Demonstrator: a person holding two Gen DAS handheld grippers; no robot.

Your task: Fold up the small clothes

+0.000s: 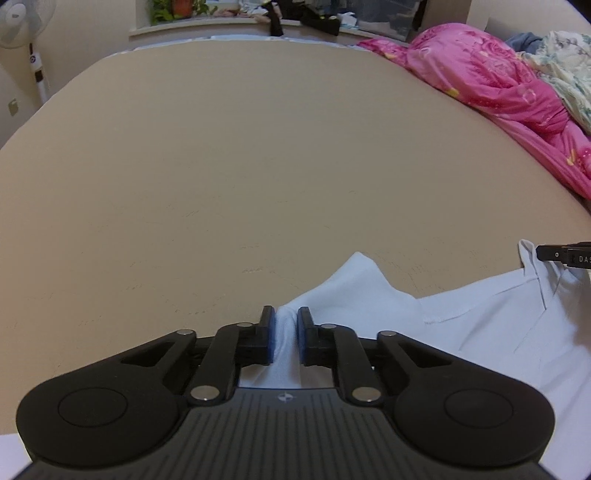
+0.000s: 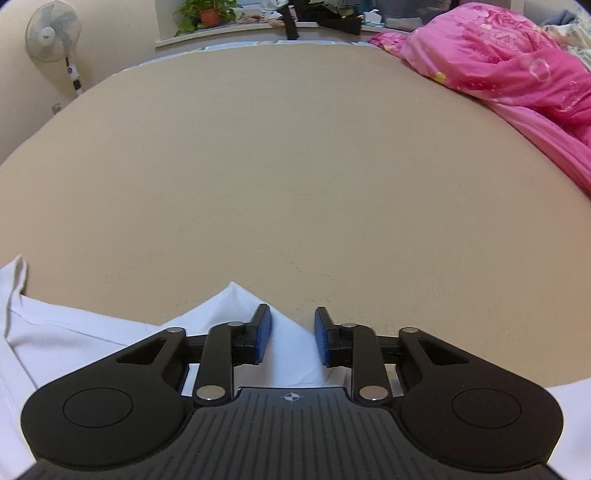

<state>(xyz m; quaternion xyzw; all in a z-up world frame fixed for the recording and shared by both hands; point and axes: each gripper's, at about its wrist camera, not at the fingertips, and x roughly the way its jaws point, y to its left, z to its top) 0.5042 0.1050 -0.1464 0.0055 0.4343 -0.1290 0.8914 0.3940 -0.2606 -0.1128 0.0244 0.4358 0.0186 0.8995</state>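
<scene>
A white shirt [image 1: 480,325] lies on the tan bed sheet [image 1: 258,166] at the near edge. In the left wrist view my left gripper [image 1: 285,334] has its blue pads pinched on a raised fold of the shirt near a shoulder corner. The right gripper's fingertip [image 1: 561,254] shows at the far right by the collar. In the right wrist view my right gripper [image 2: 291,338] is partly open over another corner of the shirt [image 2: 229,306], with cloth lying between the pads but not squeezed.
A crumpled pink quilt [image 1: 498,85] lies along the bed's right side, also in the right wrist view [image 2: 517,62]. A standing fan [image 2: 55,37] is at the far left. A windowsill with a plant [image 2: 207,14] and dark clothes runs behind the bed.
</scene>
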